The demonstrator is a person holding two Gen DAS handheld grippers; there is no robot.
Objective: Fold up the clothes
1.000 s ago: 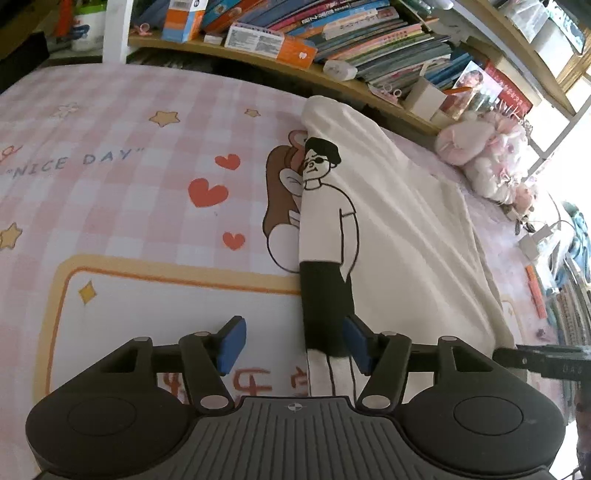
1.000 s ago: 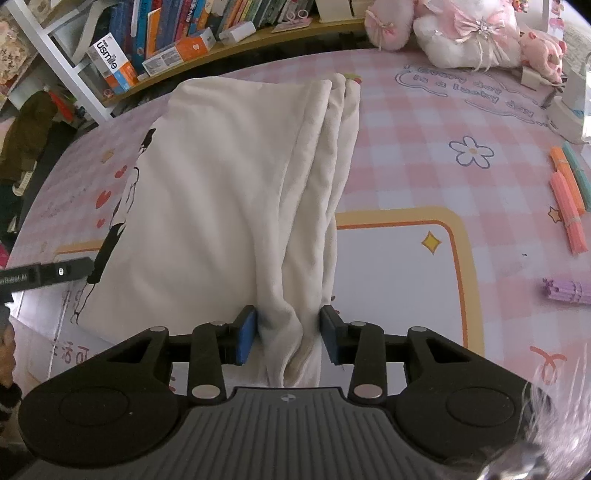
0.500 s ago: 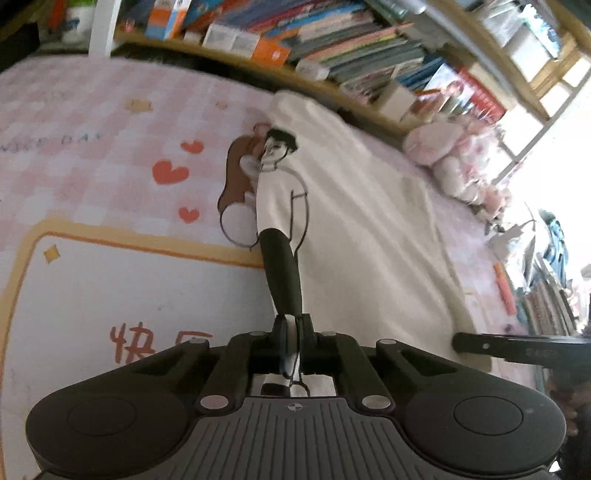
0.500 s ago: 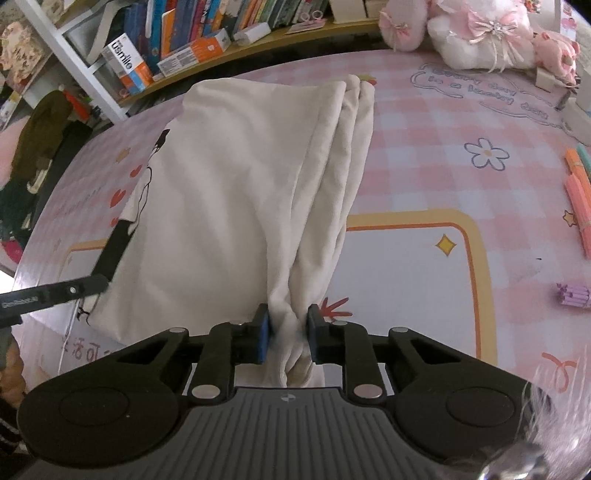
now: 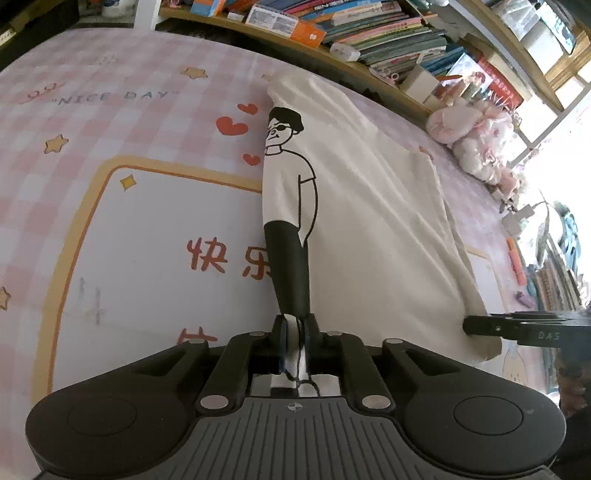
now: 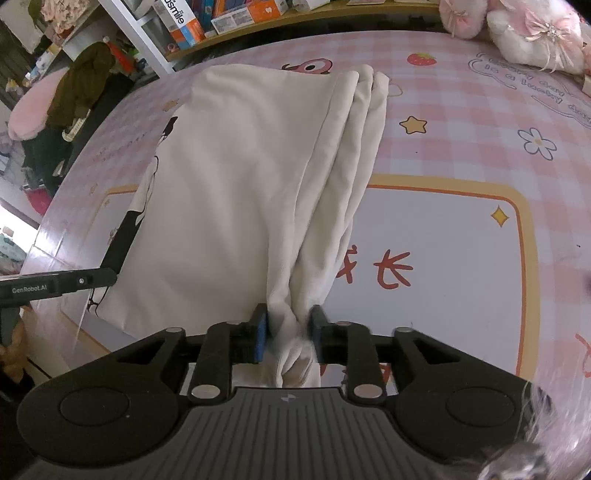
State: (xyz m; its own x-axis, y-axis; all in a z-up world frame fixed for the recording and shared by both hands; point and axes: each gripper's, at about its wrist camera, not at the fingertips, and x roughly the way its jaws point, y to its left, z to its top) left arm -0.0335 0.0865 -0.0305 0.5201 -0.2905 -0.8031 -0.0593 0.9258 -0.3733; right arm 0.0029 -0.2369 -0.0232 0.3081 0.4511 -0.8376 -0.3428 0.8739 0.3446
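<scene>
A cream shirt [image 5: 373, 206] with a cartoon man print lies lengthwise on the pink checked table cover [image 5: 110, 122]. My left gripper [image 5: 296, 326] is shut on the shirt's near left corner, at the print's black legs. My right gripper [image 6: 286, 325] is shut on the bunched near right corner of the shirt [image 6: 236, 177], where several folded layers gather. Both near corners are lifted a little off the cover. Each gripper's side shows at the other view's edge.
A low shelf of books and boxes [image 5: 354, 33] runs along the far edge. Pink plush toys [image 5: 476, 144] sit at the far right. Pens and small items [image 5: 515, 262] lie at the right edge. Dark clothes [image 6: 77, 85] hang beyond the left side.
Both grippers have closed on the shirt's near corners, the left from wide open. The near edge has been lifted and pulled toward me, uncovering more of the printed cover.
</scene>
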